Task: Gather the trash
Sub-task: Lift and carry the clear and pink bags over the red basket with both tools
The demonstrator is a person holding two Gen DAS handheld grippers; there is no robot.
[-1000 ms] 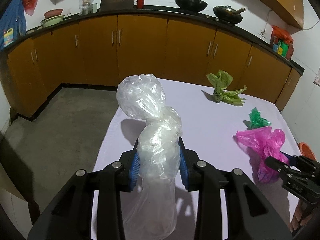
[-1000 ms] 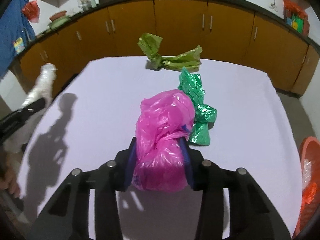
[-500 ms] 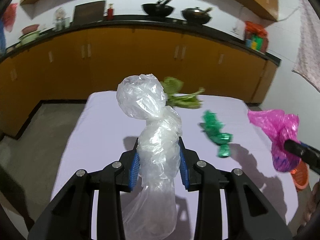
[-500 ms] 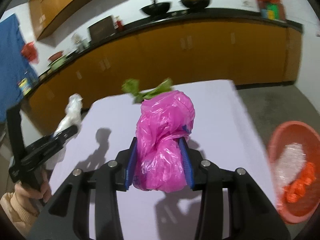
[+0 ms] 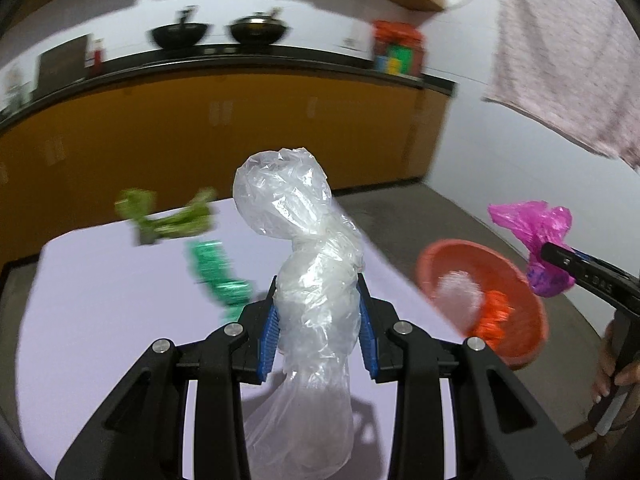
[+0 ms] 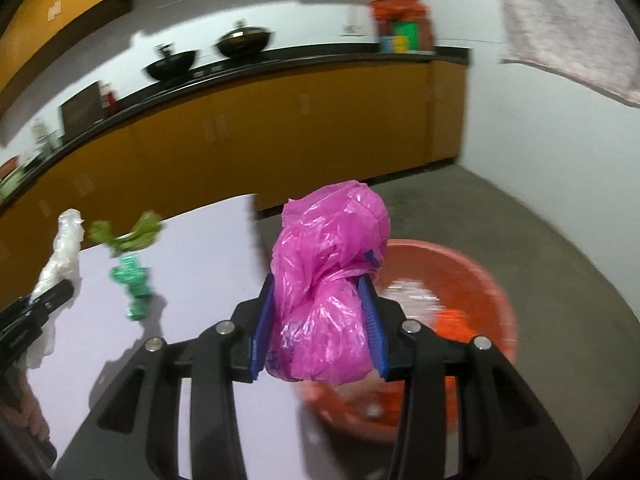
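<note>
My left gripper (image 5: 318, 320) is shut on a crumpled clear plastic bag (image 5: 308, 264) held above the white table (image 5: 100, 320). My right gripper (image 6: 318, 320) is shut on a pink plastic bag (image 6: 328, 280) and holds it over the near rim of an orange basin (image 6: 480, 280) on the floor beside the table. The basin (image 5: 516, 276) holds clear and orange trash. A green foil wrapper (image 5: 216, 272) and a light green bag (image 5: 168, 220) lie on the table. The pink bag (image 5: 536, 240) also shows in the left wrist view, the clear bag (image 6: 64, 248) in the right.
Orange kitchen cabinets (image 5: 240, 136) under a black counter with two woks (image 5: 180, 34) run along the back wall. A pale cloth (image 5: 568, 48) hangs at the upper right. The grey floor (image 6: 540, 240) lies right of the table.
Both grippers have swung to the right with their bags. The orange basin has come into view under the pink bag, and the table now lies to the left.
</note>
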